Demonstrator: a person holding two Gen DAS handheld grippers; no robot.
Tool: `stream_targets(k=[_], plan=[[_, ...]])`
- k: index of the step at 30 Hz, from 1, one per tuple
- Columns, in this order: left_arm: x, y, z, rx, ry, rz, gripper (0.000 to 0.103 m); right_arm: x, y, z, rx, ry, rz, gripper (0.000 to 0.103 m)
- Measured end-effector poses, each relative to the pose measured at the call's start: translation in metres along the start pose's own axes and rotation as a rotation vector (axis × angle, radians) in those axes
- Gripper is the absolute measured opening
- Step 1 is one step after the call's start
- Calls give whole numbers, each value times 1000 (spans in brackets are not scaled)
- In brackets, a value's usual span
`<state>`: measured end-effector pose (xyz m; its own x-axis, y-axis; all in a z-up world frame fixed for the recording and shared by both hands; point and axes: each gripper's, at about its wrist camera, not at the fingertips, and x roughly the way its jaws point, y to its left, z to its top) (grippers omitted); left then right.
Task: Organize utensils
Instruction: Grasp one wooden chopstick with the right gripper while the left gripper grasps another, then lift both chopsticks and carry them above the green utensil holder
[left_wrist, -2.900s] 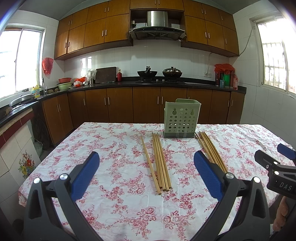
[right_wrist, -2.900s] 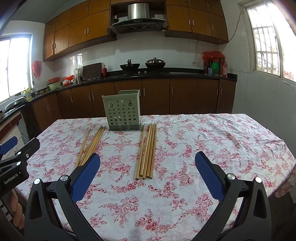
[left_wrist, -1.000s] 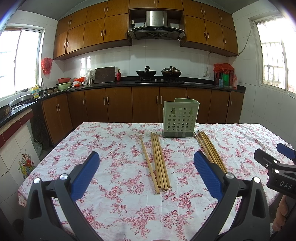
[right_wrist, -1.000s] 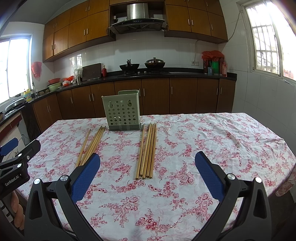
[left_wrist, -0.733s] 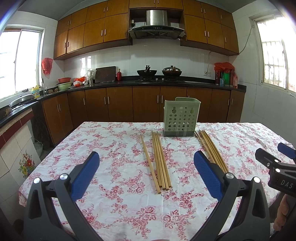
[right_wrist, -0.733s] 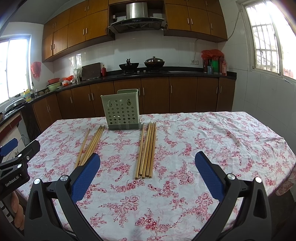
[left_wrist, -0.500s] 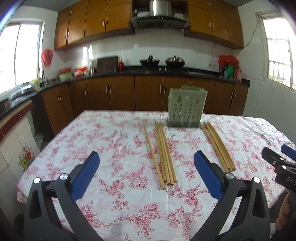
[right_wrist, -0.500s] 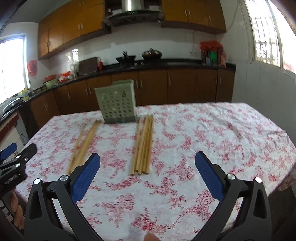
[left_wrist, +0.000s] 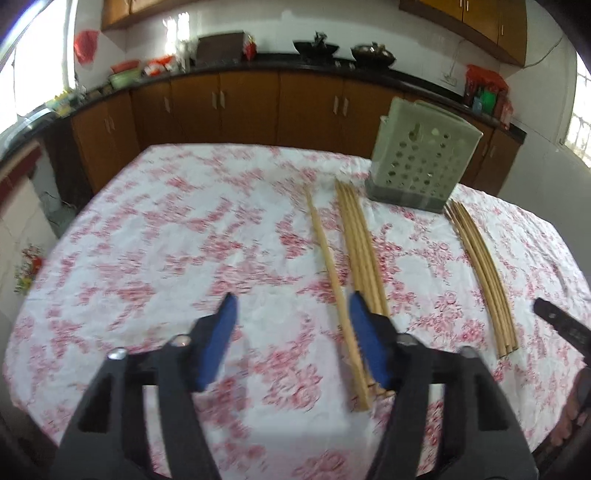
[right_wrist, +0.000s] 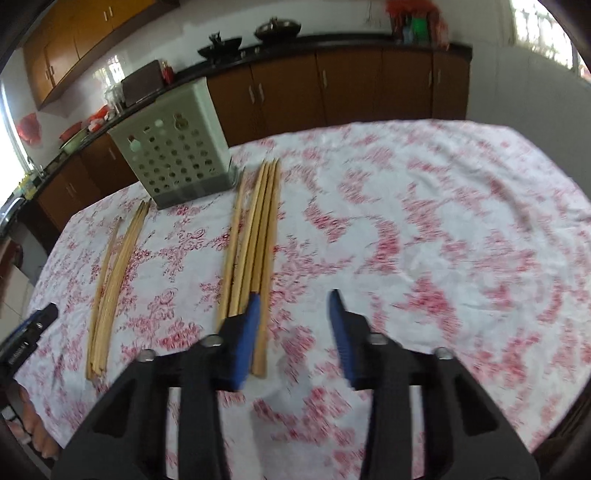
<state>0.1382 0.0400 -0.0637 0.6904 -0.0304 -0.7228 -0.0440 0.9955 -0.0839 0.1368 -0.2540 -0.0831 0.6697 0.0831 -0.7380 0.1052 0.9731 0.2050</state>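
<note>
On the floral tablecloth, both chopstick bundles lie beside the empty-looking green perforated holder; nothing is stowed. Left gripper and right gripper are closing, empty.

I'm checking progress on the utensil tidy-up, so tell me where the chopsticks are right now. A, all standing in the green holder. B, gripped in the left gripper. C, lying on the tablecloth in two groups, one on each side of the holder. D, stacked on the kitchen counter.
C: one group of chopsticks lies on the floral tablecloth to one side of the green holder, the other group on the far side.
</note>
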Motion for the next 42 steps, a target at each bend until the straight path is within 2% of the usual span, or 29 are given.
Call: stream_targets(k=[3, 7, 11, 14, 16, 21, 25, 30, 33, 39, 42], plan=[[12, -5, 5, -1, 34, -41, 42, 13, 8, 5, -18, 31, 25, 24], [27, -15, 9, 31, 67, -45, 30, 29, 13, 9, -48, 68, 23, 17], [40, -19, 11, 42, 102, -54, 24, 40, 12, 9, -54, 97, 28, 14], [46, -22, 12, 52, 118, -55, 21, 39, 14, 8, -76, 92, 18, 13], [49, -23, 11, 57, 128, -51, 18, 40, 14, 9, -88, 88, 0, 8], [54, -24, 9, 72, 154, -50, 11, 41, 5, 9, -76, 73, -38, 8], [54, -16, 11, 71, 149, -26, 10, 40, -3, 8, -73, 63, -71, 8], [56, 0, 9, 54, 145, -10, 9, 39, -10, 7, -73, 55, -58, 8], [59, -2, 8, 101, 134, 22, 9, 40, -6, 6, -104, 42, -77, 8], [75, 9, 25, 60, 125, 33, 9, 50, -13, 20, -82, 34, -87, 8], [73, 8, 22, 77, 113, 35, 9, 53, -18, 24, -86, 34, -86, 8]])
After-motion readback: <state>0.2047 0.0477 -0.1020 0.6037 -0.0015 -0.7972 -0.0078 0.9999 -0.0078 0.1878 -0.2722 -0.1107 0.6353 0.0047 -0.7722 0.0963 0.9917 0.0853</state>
